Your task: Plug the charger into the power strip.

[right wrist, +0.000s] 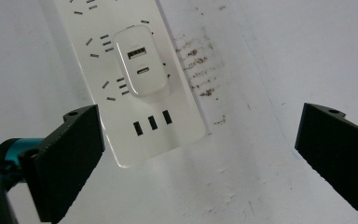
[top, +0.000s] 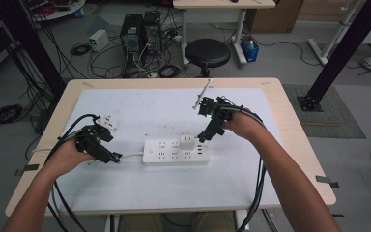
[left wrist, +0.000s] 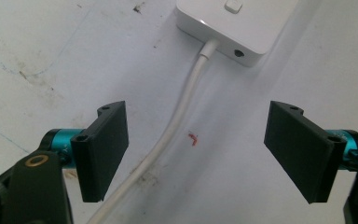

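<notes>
honestly the main risk here is the right gripper (top: pixel 204 137), jaws wide apart and holding nothing just beside the charger (right wrist: pixel 139 60) plugged into the power strip (top: pixel 176 151), clipping it loose, while the left gripper (left wrist: pixel 196 149) straddles the strip's cable (left wrist: pixel 177 121), half-open, not pinching.

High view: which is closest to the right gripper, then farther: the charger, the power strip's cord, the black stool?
From the right gripper:
1. Charger, plugged into the strip, just to its left.
2. Cord, at the strip's left end.
3. Black stool, on the floor beyond the table.
</notes>
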Motion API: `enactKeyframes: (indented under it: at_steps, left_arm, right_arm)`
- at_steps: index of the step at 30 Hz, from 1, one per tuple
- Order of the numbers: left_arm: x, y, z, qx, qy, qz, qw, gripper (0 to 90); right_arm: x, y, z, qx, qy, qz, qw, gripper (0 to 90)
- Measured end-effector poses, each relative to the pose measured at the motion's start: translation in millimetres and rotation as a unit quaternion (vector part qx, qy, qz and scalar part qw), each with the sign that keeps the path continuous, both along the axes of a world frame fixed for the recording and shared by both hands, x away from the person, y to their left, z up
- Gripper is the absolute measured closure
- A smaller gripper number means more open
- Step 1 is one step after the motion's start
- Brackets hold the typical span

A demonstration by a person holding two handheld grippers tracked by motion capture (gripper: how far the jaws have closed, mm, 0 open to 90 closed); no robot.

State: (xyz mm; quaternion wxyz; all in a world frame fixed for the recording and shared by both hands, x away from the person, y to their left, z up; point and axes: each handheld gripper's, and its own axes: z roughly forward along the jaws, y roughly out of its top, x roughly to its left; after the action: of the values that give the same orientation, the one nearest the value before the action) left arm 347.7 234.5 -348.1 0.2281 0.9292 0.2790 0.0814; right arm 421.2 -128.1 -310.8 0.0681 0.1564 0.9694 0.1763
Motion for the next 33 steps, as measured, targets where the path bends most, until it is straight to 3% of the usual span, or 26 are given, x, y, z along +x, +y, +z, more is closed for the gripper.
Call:
enactKeyframes:
  at_steps: [5,13,15,17,20,27,33]
  left_arm:
    - [-1.8,1.3,1.0,-0.008,-0.004,0.004,1.0,21.8]
    - [-4.3,1.4,4.9,-0.005,-0.012,0.01,0.9999,21.8]
    - [-5.3,0.5,5.9,-0.008,-0.013,0.01,0.9998,21.8]
    - [-5.7,0.0,7.7,-0.004,-0.015,0.009,0.9998,21.8]
    - [-5.4,-1.0,9.4,-0.002,-0.016,0.009,0.9998,21.8]
    - [-2.7,-1.5,10.7,-0.003,-0.016,0.012,0.9998,21.8]
    - [-2.2,-1.4,11.4,-0.001,-0.017,0.012,0.9998,21.8]
  right_arm:
    - [-16.4,-16.1,11.8,0.014,-0.025,-0.017,0.9995,0.7]
    - [-49.0,-69.4,21.8,0.029,-0.04,-0.088,0.9949,0.7]
    - [-54.7,-84.3,22.4,0.032,-0.032,-0.108,0.9932,0.7]
    - [-58.9,-97.7,22.2,0.04,-0.009,-0.129,0.9908,0.6]
    - [-65.7,-112.8,20.2,0.052,-0.018,-0.14,0.9887,0.6]
    - [-69.2,-123.9,14.5,0.059,-0.015,-0.152,0.9865,0.7]
    - [-68.0,-122.6,11.6,0.06,-0.013,-0.147,0.9872,0.7]
